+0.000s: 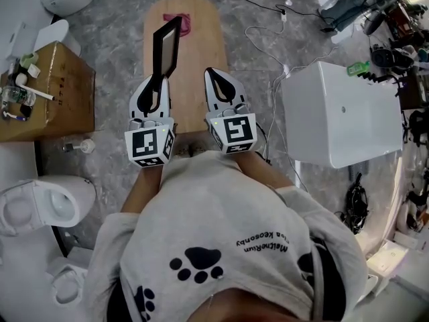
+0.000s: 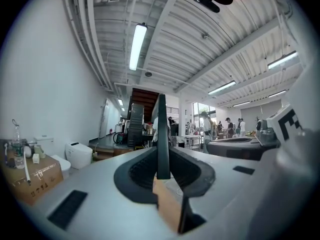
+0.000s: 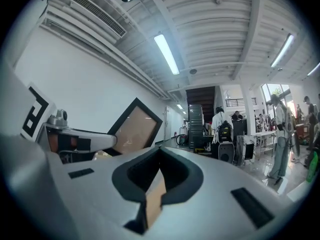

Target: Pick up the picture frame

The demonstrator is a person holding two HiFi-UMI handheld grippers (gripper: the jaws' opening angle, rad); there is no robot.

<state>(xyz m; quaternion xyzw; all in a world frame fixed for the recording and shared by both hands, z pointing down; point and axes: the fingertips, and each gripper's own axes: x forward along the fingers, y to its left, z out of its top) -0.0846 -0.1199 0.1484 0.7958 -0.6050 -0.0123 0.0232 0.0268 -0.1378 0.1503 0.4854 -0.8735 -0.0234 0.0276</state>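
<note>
Nearest the head camera was the person's grey sweatshirt, with both arms held out in front of it. The left claw [image 1: 159, 82] was closed part-way onto the picture frame [image 1: 167, 45]. In the left gripper view the black frame [image 2: 162, 134] stood edge-on between the two pads, which pressed on its faces near the bottom edge. Most of the frame rose above the grip. The right claw [image 1: 212, 72] was just beside it, fully closed with nothing in it. In its own view the frame [image 3: 134, 126] showed tilted off to the left against the wall, and this claw did not touch it.

Below and beyond both claws lay the long wooden worktop [image 1: 201, 39]. The frame seemed to be up off it, so the pick-up looked nearly done. A cardboard box [image 1: 50, 89] stood further left and a white case [image 1: 338, 113] further right, both on the stone floor [image 1: 120, 19].

The main risk was the hold itself. It was one narrow pinch low on a tall, flat thing, so a quick swing or roll of the wrist could make the frame pivot between the pads or slide out. It would then drop onto the worktop or the hard floor, and any glazing could crack. The empty right claw gave no second support, and a sideways move might knock it against the frame.
</note>
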